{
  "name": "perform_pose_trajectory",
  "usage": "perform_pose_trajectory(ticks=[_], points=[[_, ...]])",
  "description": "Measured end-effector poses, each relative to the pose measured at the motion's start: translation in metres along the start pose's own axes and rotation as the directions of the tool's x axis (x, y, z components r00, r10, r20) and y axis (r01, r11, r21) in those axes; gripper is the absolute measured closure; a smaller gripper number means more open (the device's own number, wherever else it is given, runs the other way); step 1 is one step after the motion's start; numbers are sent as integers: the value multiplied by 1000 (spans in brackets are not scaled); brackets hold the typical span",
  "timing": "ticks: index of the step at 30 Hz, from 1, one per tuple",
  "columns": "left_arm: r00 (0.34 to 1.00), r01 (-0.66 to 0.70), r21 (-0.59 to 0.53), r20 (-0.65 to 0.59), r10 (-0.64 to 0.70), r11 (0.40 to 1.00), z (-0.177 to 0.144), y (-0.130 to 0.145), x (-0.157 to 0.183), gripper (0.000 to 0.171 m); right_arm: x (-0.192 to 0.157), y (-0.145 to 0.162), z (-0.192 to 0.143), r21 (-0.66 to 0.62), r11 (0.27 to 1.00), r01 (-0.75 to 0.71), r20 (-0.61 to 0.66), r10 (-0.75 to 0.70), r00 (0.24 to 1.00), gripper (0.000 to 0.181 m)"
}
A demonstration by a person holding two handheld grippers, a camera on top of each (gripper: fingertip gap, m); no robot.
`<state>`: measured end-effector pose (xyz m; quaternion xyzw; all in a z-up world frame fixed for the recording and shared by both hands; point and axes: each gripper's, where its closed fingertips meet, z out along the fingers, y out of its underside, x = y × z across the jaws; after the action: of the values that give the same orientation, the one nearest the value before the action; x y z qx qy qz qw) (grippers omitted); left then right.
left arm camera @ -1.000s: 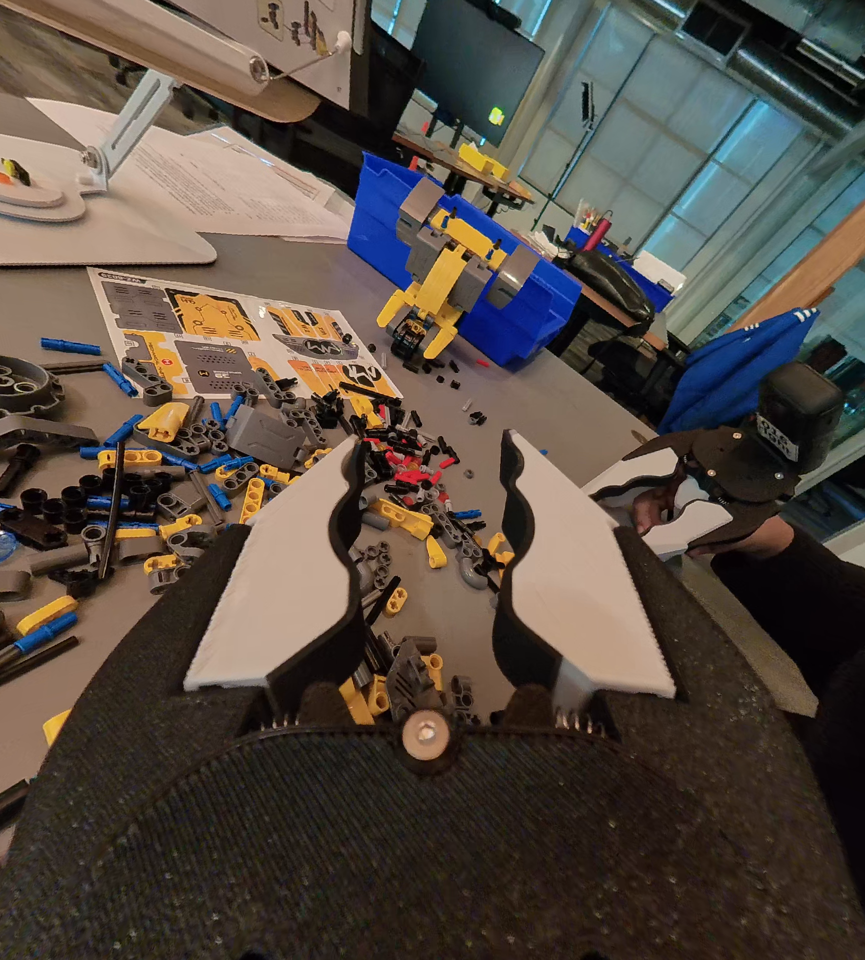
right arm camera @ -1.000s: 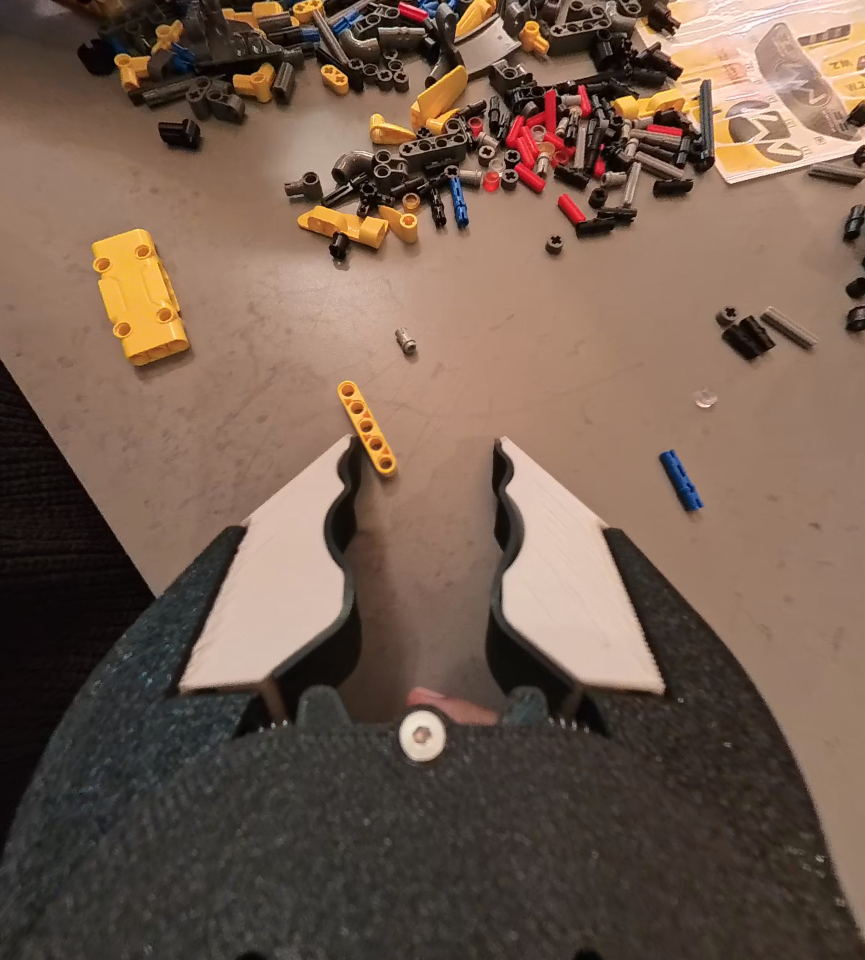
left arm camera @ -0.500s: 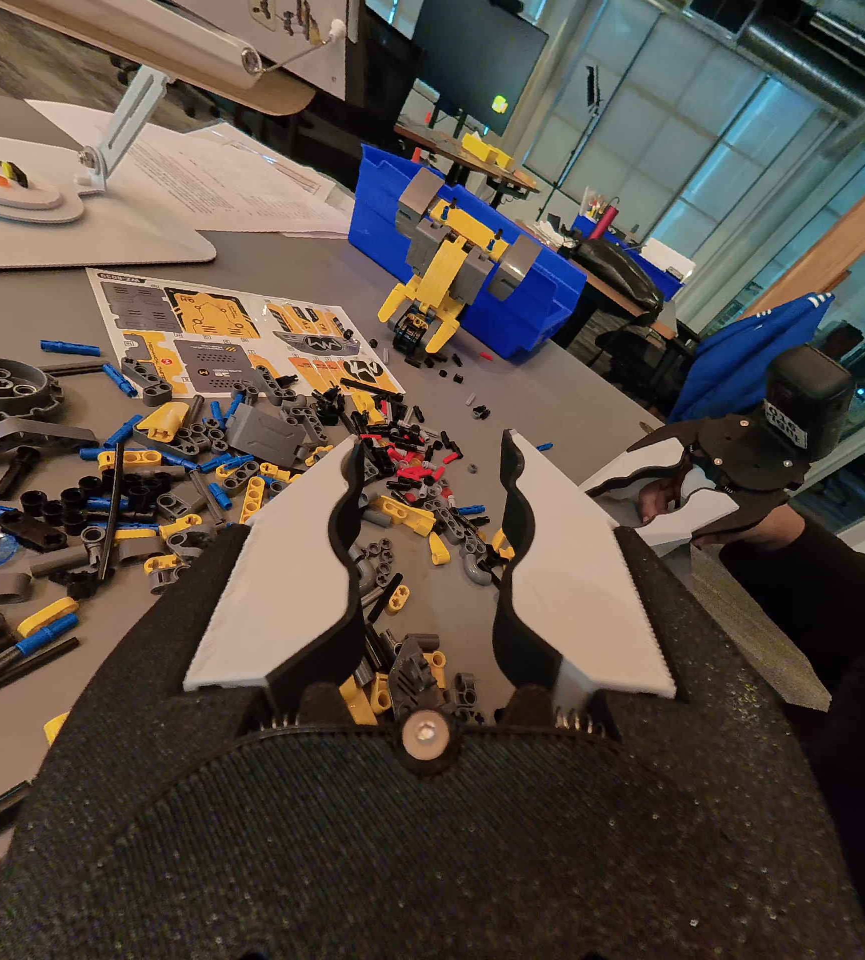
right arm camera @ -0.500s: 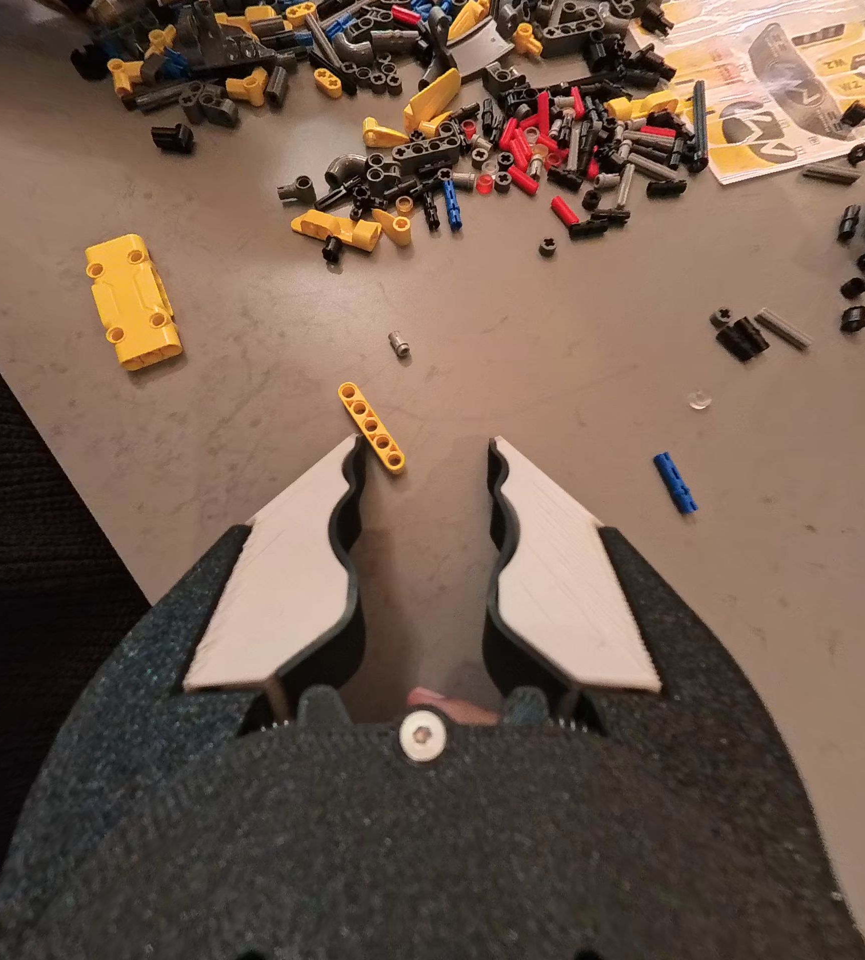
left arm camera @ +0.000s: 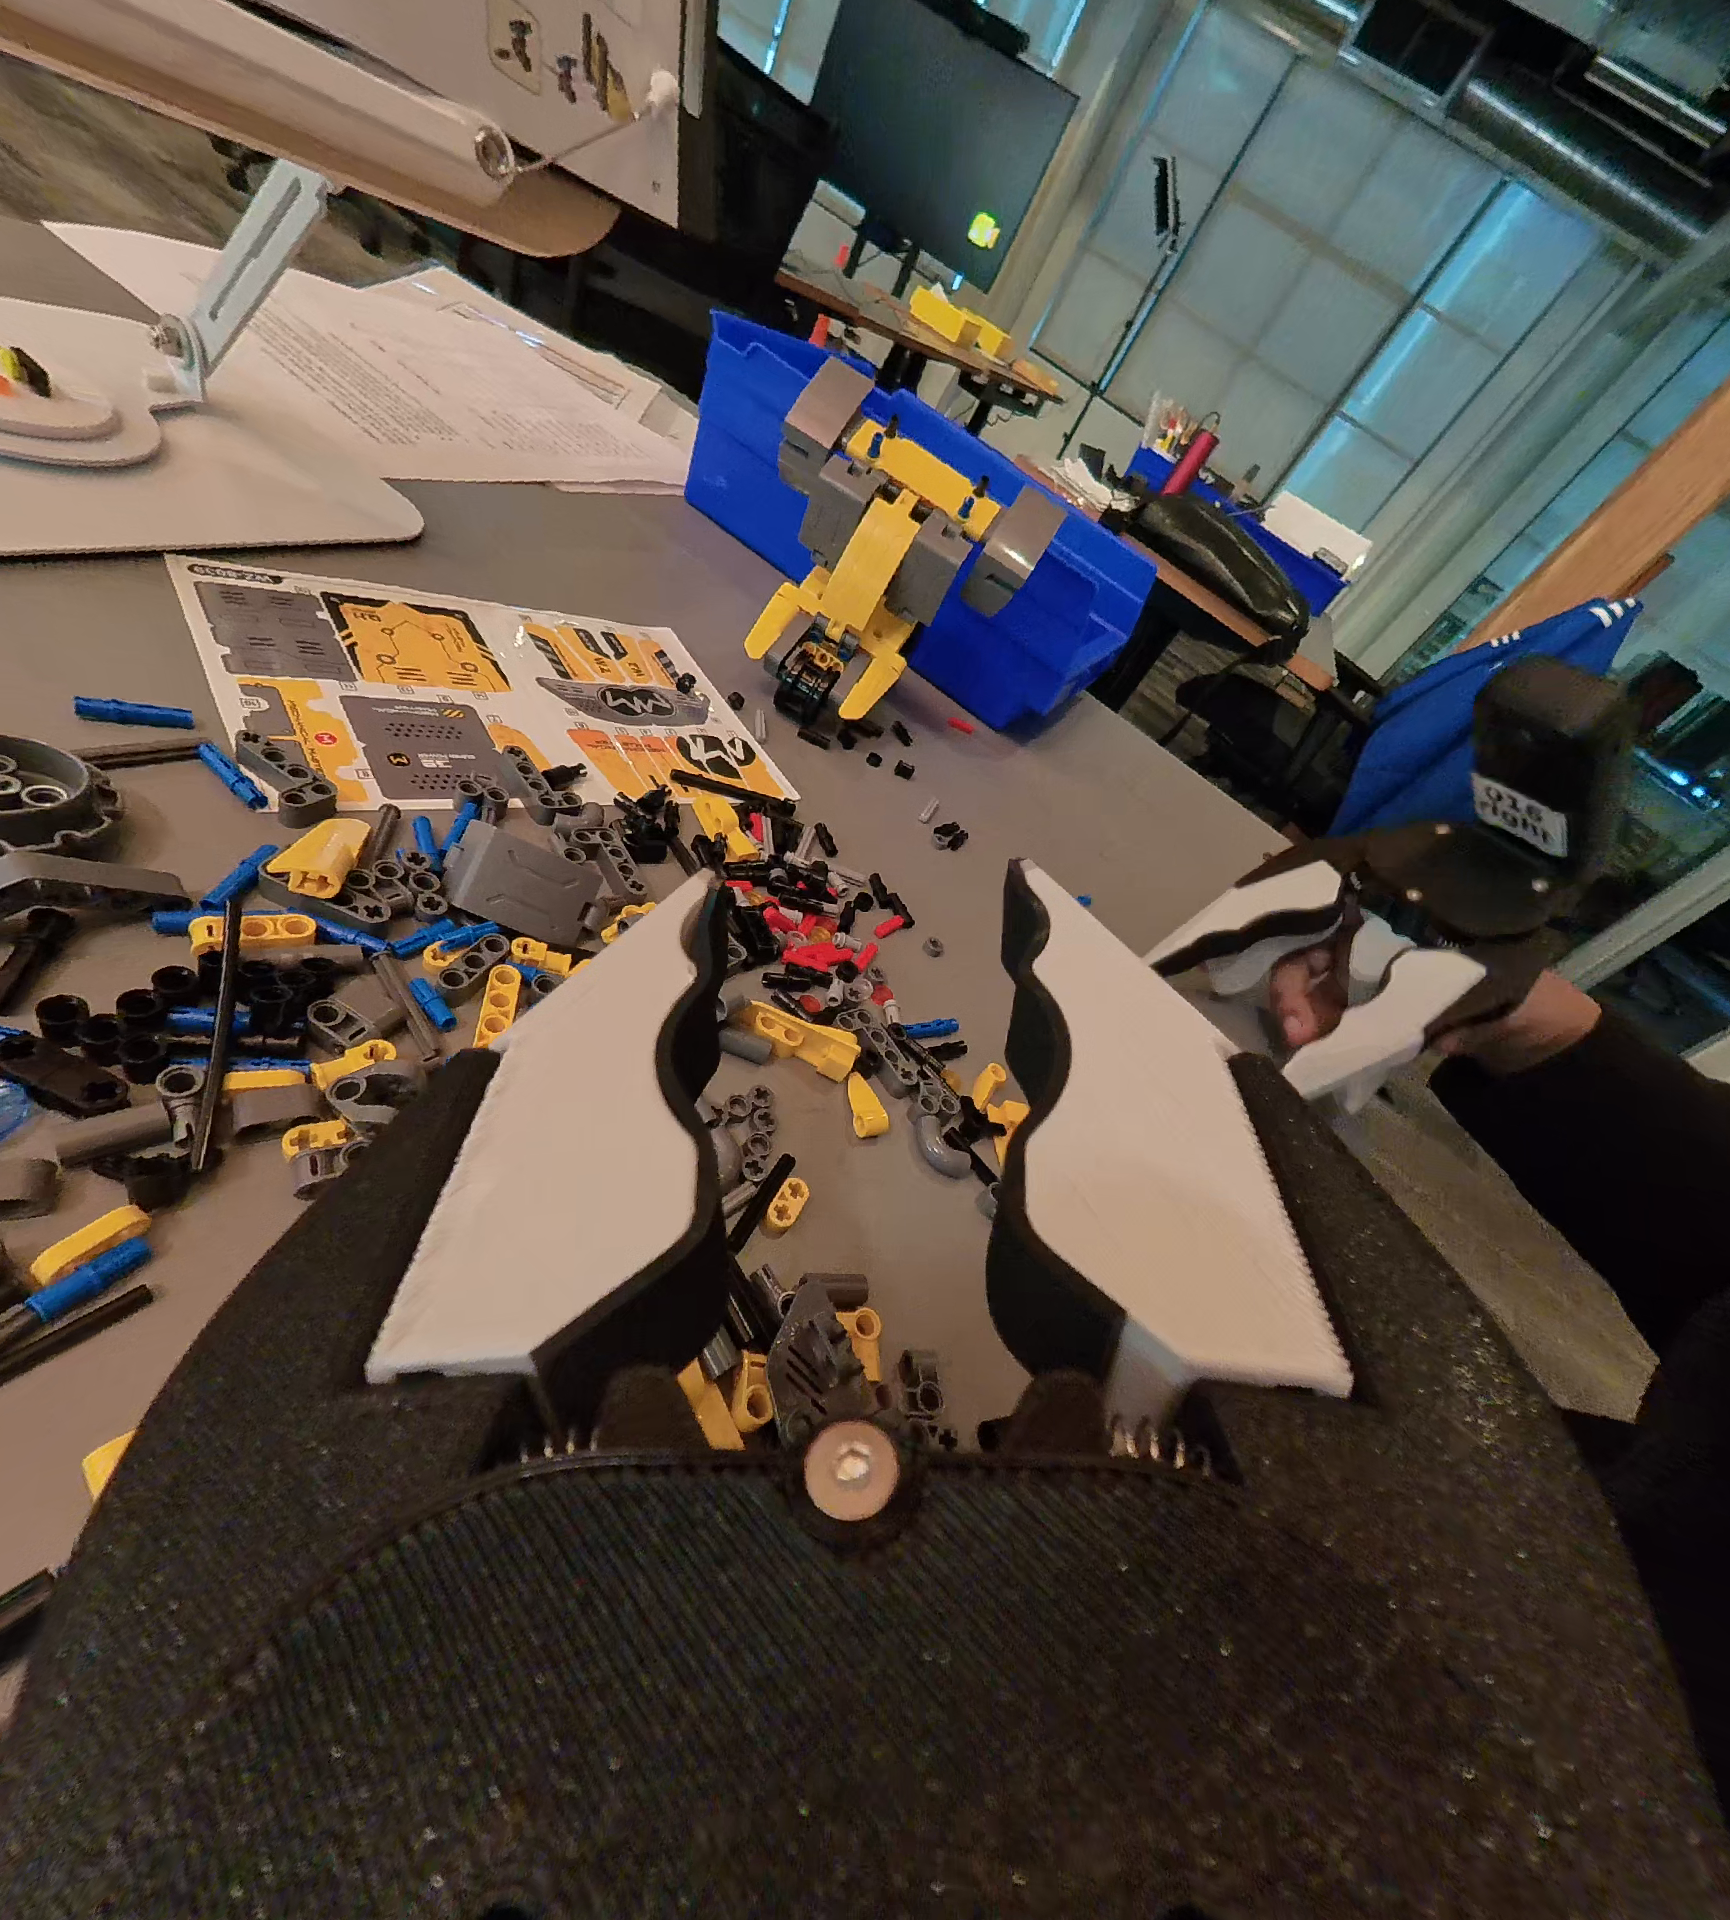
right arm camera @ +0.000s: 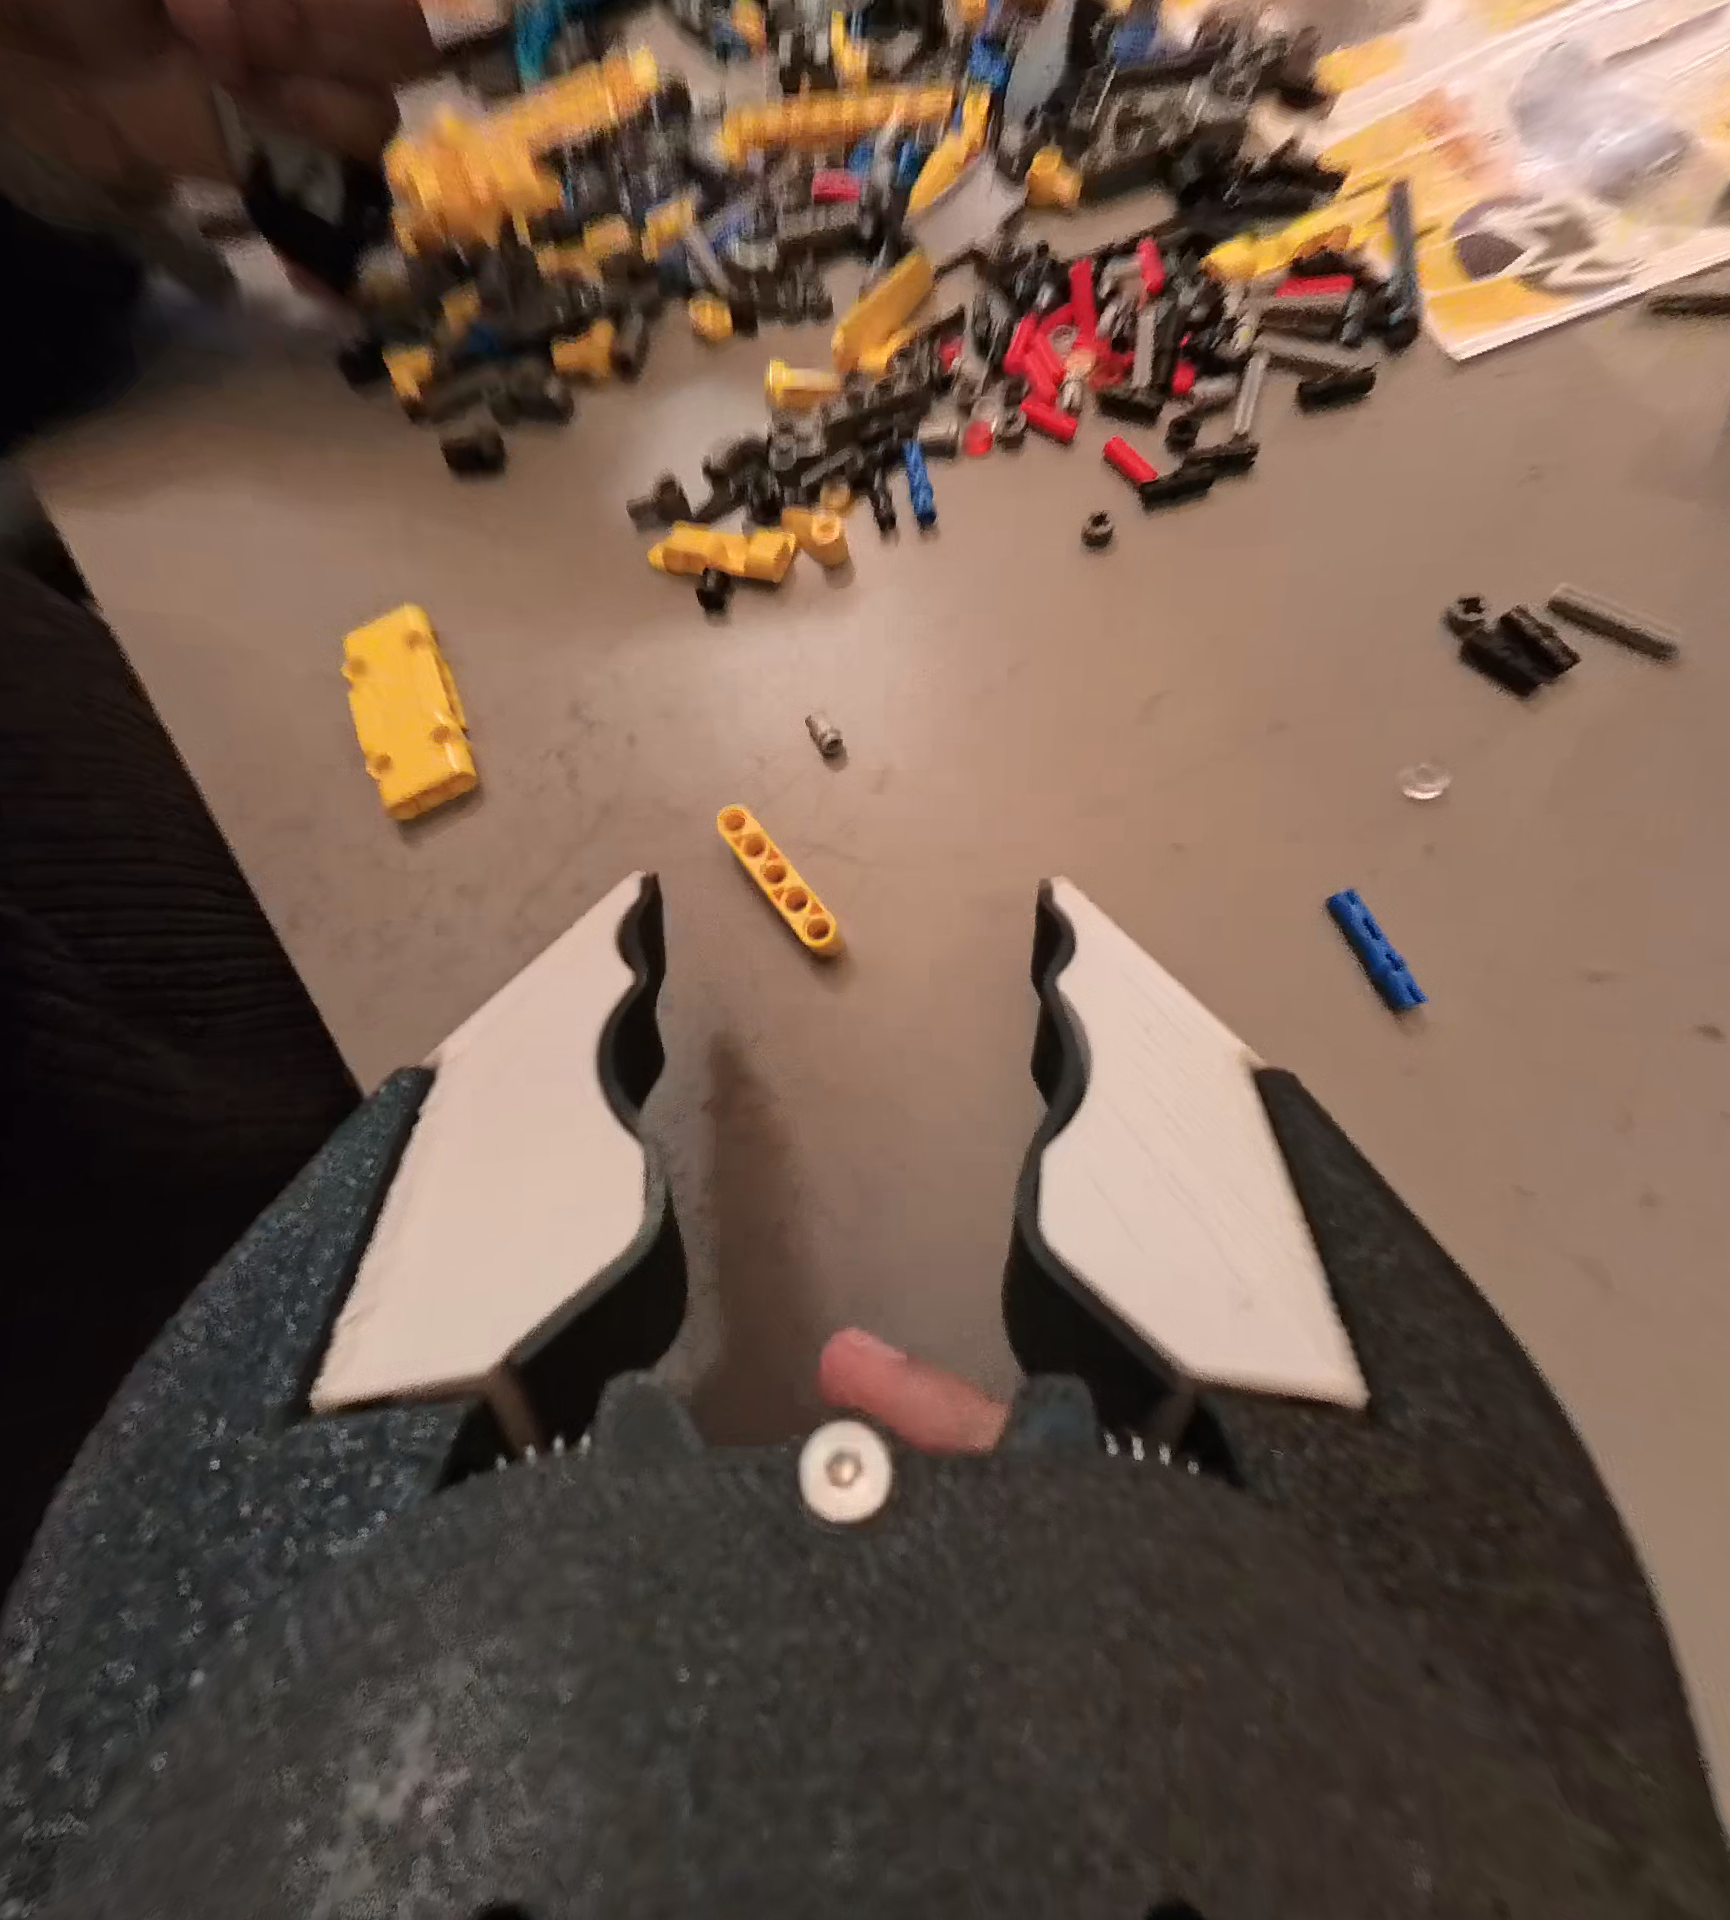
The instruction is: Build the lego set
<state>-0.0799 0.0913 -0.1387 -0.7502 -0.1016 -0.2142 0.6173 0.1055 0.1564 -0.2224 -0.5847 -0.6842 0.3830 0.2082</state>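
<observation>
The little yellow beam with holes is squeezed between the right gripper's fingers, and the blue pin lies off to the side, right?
Not quite. The right wrist view shows the yellow beam lying loose on the table, ahead of the open, empty right gripper. The blue pin does lie off to the side.

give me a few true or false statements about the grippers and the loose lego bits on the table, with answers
1. The right gripper is shut on the yellow five-hole beam. False: its jaws stand open and empty, and the beam lies on the table just ahead of the tips.
2. The left gripper is open. True.
3. A blue pin lies to the right of the right gripper's tips. True.
4. The partly built yellow and grey model stands inside the blue bin. False: it stands on the table in front of the bin.
5. The yellow panel lies apart from the main pile. True.
</observation>
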Motion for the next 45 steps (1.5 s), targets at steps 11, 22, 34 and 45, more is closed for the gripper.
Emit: perform_pose_trajectory(ticks=[11, 22, 34, 45], points=[[1000, 9, -11, -19, -10, 1000, 2, 3, 3, 121, 93, -2, -38, 118, 986, -116, -312, 148, 938, 146], [996, -27, -21, -91, 25, 999, 3, 6, 22, 118, 104, 9, -19, -47, 997, -56, -319, 38, 947, 162], [919, 174, -151, -331, -216, 973, 19, 38, 92, 122, -3, -84, -8, 282, 907, 313, -249, -246, 937, 177], [828, 296, -277, -402, -390, 914, 20, 55, 115, 148, -67, -112, 3, 216, 714, 666, -344, -583, 736, 176]])
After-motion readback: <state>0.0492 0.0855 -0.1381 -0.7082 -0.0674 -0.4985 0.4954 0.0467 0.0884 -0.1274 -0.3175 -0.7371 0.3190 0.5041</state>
